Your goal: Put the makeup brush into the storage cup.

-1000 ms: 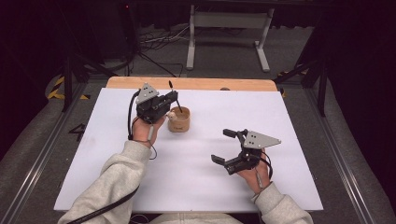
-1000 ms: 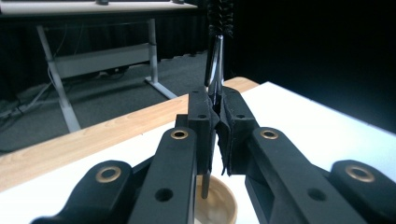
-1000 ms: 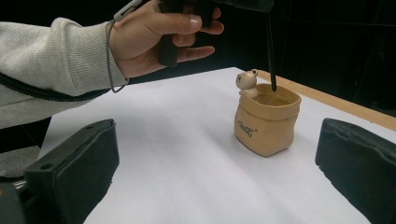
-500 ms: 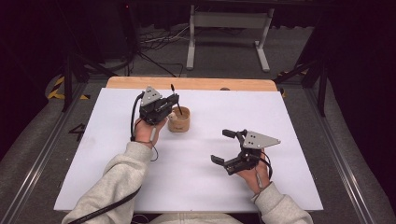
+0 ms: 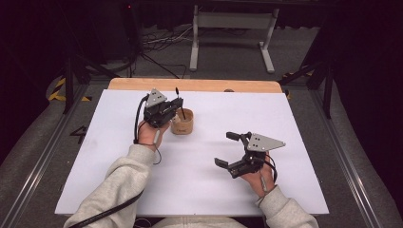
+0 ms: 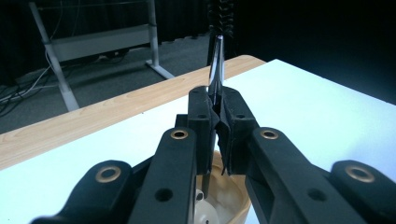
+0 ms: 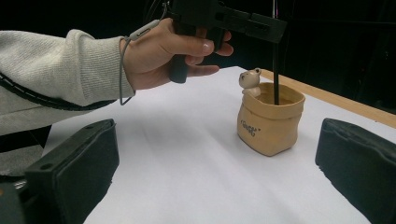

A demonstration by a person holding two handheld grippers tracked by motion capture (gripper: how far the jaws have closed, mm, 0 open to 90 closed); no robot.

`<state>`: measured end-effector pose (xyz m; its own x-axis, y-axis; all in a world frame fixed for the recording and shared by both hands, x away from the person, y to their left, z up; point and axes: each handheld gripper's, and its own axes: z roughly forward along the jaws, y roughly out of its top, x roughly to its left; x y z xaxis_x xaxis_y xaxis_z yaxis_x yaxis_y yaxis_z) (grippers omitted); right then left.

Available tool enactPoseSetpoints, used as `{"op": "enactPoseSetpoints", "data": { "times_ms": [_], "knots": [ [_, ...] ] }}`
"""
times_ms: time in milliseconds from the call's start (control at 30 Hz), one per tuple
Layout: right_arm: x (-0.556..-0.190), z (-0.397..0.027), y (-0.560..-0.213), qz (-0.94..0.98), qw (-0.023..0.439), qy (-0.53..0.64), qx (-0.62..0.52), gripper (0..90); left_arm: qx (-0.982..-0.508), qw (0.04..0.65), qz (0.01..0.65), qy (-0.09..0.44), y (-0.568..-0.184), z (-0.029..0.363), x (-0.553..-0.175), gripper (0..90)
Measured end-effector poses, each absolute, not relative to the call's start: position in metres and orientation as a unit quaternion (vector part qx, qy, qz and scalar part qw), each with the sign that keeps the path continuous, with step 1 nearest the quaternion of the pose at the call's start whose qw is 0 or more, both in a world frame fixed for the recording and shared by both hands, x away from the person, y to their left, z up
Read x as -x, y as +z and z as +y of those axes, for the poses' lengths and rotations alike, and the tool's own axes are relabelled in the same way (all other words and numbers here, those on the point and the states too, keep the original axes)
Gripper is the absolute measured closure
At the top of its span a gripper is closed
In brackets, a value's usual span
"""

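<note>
High view: I see the white worktop with a wooden strip along its far edge. The left tool sits in the person's left hand, raised over a small tan pot that stands left of centre toward the far side. The pot is shaped like a sack with a rolled rim. A thin black brush runs steeply from above the tool down into the pot's mouth, tilted a little.

Left gripper view: I look along the left tool's two black jaws, which are pressed together on the brush's glossy dark stem; a bristled head rises above them at the top edge. Below the jaws, the pot's open mouth lies directly beneath, cream inside.

Right gripper view: I see the right tool with its jaws spread wide, one pad at each lower corner and nothing between them. Beyond them the pot stands upright on the worktop, with a small bear figure on its rim and faint lettering on its side. The brush's stem enters the pot just beside the bear. The left hand, in a light grey knit sleeve, grips the left tool above and to the left of the pot.

In the high view the right tool rests low near the worktop's right front, well apart from the pot, held in the right hand.
</note>
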<state>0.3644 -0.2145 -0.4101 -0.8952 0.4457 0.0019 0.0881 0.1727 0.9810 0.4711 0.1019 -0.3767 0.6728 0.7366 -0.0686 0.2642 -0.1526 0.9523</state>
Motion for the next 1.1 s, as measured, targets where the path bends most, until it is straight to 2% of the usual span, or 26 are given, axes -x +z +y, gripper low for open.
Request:
{"op": "enactPoseSetpoints", "data": {
  "times_ms": [433, 467, 567, 600, 667, 800, 867, 933, 1000, 1100],
  "knots": [
    [-0.364, -0.214, -0.409, 0.752, 0.144, 0.618, -0.178, 0.0, -0.737, 0.546, 0.336, 0.216, -0.378, 0.101, -0.469, 82.8],
    [-0.364, -0.214, -0.409, 0.752, 0.144, 0.618, -0.178, 0.0, -0.737, 0.548, 0.332, 0.216, -0.379, 0.101, -0.469, 78.3],
    [-0.364, -0.215, -0.409, 0.751, 0.141, 0.620, -0.178, 0.0, -0.739, 0.550, 0.316, 0.226, -0.379, 0.101, -0.468, 57.1],
    [-0.364, -0.215, -0.409, 0.751, 0.141, 0.620, -0.178, 0.0, -0.740, 0.549, 0.308, 0.235, -0.379, 0.101, -0.466, 57.1],
    [-0.364, -0.215, -0.409, 0.751, 0.142, 0.620, -0.178, 0.0, -0.740, 0.548, 0.308, 0.237, -0.377, 0.102, -0.463, 42.1],
    [-0.365, -0.217, -0.409, 0.749, 0.141, 0.622, -0.180, 0.0, -0.730, 0.559, 0.309, 0.241, -0.375, 0.111, -0.460, 19.9],
    [-0.365, -0.217, -0.408, 0.748, 0.143, 0.622, -0.180, 0.0, -0.725, 0.566, 0.313, 0.237, -0.373, 0.117, -0.457, 12.8],
    [-0.365, -0.218, -0.408, 0.748, 0.143, 0.623, -0.181, 0.0, -0.722, 0.569, 0.315, 0.238, -0.372, 0.120, -0.456, 10.5],
    [-0.365, -0.220, -0.407, 0.745, 0.145, 0.625, -0.182, 0.0, -0.723, 0.570, 0.310, 0.238, -0.371, 0.125, -0.453, 4.0],
    [-0.365, -0.221, -0.406, 0.746, 0.146, 0.624, -0.182, 0.0, -0.723, 0.572, 0.306, 0.239, -0.370, 0.128, -0.449, 1.8]
  ]
}}
